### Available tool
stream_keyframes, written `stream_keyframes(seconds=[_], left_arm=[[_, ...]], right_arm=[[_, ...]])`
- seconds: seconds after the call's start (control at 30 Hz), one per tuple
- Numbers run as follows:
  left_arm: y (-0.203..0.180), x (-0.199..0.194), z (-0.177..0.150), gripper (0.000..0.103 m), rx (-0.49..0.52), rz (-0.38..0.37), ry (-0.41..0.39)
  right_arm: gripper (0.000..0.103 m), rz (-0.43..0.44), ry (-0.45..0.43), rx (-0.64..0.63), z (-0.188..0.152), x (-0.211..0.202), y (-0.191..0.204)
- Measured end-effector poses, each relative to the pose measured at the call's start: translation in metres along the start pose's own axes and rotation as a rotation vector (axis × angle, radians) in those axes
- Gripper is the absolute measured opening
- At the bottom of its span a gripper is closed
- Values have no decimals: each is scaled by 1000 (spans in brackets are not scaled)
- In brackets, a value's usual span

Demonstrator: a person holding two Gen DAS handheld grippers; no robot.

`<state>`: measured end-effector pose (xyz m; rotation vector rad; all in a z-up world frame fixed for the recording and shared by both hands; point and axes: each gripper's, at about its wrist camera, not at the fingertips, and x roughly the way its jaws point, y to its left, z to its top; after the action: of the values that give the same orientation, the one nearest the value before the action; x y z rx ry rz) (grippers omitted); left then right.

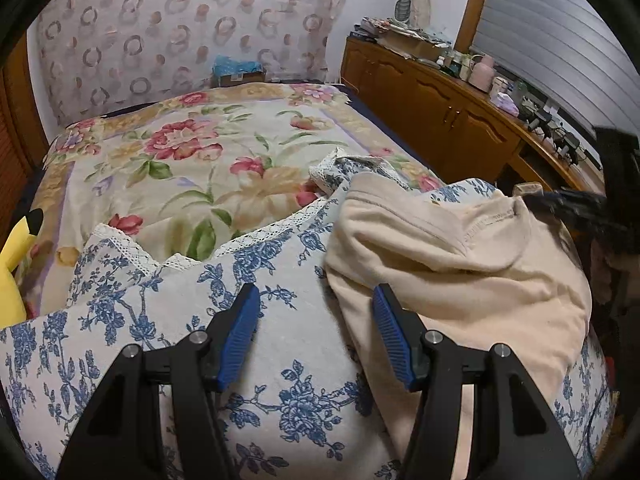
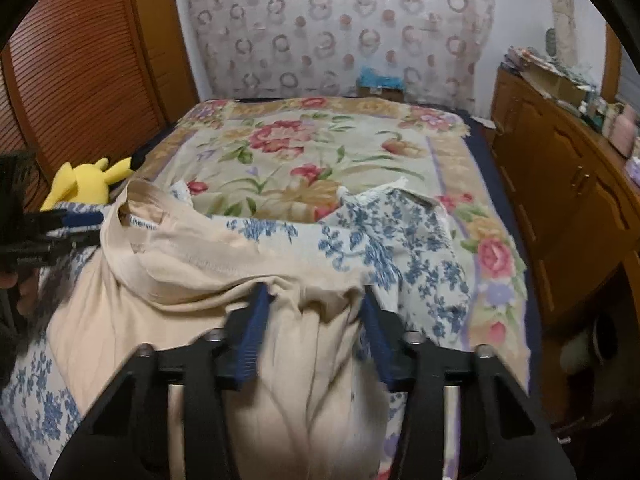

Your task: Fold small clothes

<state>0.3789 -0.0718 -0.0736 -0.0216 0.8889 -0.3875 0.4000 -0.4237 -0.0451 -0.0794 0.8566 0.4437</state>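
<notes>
A: Start at the left. What is there?

B: A yellow plush toy [image 1: 14, 268] at the bed's edge, clear of the work. Next comes the left gripper [image 1: 315, 289], its tongs spread and pinching nothing. It hovers above the blue-flowered cloth [image 1: 180, 304], with one pad just beside the near edge of the beige garment [image 1: 460, 268].

A: So where does the garment lie?

B: Crumpled on that blue-flowered cloth, at the near end of the flowered blanket [image 1: 200, 152]. Its neck opening with the label points away from the person.

A: And the right side?

B: The right gripper [image 2: 314, 290] has its tongs apart too, with a bunched ridge of beige fabric between the pads. I cannot see them pressing on it, and the view is blurred.

A: How would you do this step well?

B: I judge it to be the first grasp before spreading the garment flat. The right should close on one layer near a hem, not on a thick bunch. The left should take the opposite edge, beige fabric only. If it catches the blue cloth beneath, both will lift together.

A: Anything further right?

B: Only the wooden cabinet [image 1: 440, 112], well apart.
</notes>
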Motion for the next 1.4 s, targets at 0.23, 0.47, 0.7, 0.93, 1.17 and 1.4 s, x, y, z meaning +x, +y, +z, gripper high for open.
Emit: stream_keyframes(seconds=[0.23,0.47,0.7,0.93,1.17,1.4], left_arm=[[-2,-1,-3,58,7,1,5],[-4,-1,-3,58,4,-6,6],[-15,7,-3,58,21,-34,36],[-24,9,-3,58,34,-76,46],[-32,8,-6,33,41,-124,53],[-31,10,-5,10,6,-191,69]], right_arm=[[4,-104,-31,108,10,2,-24],[46,-159,-34,72,4,-12,-10],[70,-115,-6,84,-23,-26,3],[71,-63,64,170,-48,-12,-1],[72,-9,77,127,-48,-6,13],[35,65,101,80,-48,-3,26]])
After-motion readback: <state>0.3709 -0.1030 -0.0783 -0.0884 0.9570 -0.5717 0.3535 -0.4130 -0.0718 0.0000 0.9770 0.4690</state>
